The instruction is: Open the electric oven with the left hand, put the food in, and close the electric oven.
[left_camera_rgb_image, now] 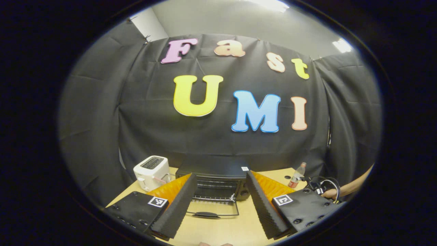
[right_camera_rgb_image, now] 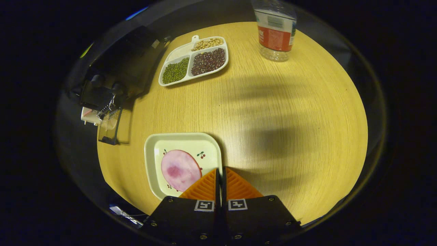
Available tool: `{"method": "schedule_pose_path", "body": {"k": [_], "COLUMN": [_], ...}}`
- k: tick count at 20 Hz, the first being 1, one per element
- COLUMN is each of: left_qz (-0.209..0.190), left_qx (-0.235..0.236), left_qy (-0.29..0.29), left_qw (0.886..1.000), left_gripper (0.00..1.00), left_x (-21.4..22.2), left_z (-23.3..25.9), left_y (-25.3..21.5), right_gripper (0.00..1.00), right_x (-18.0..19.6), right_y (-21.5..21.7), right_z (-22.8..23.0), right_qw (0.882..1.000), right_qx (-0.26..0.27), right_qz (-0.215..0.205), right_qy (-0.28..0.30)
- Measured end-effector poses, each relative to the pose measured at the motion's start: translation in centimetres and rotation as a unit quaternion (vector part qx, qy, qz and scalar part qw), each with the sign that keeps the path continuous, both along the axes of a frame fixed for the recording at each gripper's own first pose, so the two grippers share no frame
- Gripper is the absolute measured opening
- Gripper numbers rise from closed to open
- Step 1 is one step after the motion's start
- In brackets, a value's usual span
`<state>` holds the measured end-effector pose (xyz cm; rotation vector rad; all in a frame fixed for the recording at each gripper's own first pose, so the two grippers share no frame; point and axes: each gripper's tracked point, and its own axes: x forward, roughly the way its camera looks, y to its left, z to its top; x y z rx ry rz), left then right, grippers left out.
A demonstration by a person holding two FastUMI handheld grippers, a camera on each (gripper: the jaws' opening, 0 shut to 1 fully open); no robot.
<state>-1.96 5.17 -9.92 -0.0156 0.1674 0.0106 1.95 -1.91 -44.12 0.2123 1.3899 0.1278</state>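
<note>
- Broadly, we see a light wooden table (right_camera_rgb_image: 280, 112) carrying everything, with the black cloth wall behind its far edge.
- We find the black electric oven (left_camera_rgb_image: 215, 177) at the far middle of the table in the left gripper view, its door (left_camera_rgb_image: 213, 206) dropped open toward us and lying flat, handle nearest.
- We note a white toaster (left_camera_rgb_image: 151, 172) just left of the oven.
- We see the left gripper (left_camera_rgb_image: 218, 208) in front of the oven with its fingers spread wide apart, holding nothing.
- We see the right gripper (right_camera_rgb_image: 220, 181) with its fingers pressed together on the near right rim of a square white plate (right_camera_rgb_image: 160, 143).
- We spot a pink slice of food (right_camera_rgb_image: 180, 169) lying on that plate.
- We see a divided tray of beans (right_camera_rgb_image: 194, 60) farther off, and a plastic bottle (right_camera_rgb_image: 276, 30) at the far right.
</note>
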Motion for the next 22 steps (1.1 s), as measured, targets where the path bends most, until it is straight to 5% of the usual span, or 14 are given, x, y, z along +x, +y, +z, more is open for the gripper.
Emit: {"method": "schedule_pose_path", "body": {"k": [4,10,22], "left_qz": [-0.001,0.016,0.011], "left_qx": [0.005,-0.006,-0.002], "left_qy": [0.006,0.036,0.003], "left_qw": [1.000,0.999,1.000], "left_gripper": [0.99,0.97,1.00], "left_x": [-0.2,-1.0,1.0], "left_z": [0.2,-1.0,2.0], "left_y": [-3.0,-6.0,-4.7], "right_gripper": [0.00,0.00,0.00], "right_x": [-0.5,-1.4,-5.2], "right_y": [0.2,0.0,2.6], "right_z": [0.0,0.2,5.3], "right_qw": [0.992,0.965,0.934], "right_qx": [0.110,0.239,0.314], "right_qz": [-0.054,-0.109,-0.161], "right_qy": [0.000,-0.021,-0.063]}}
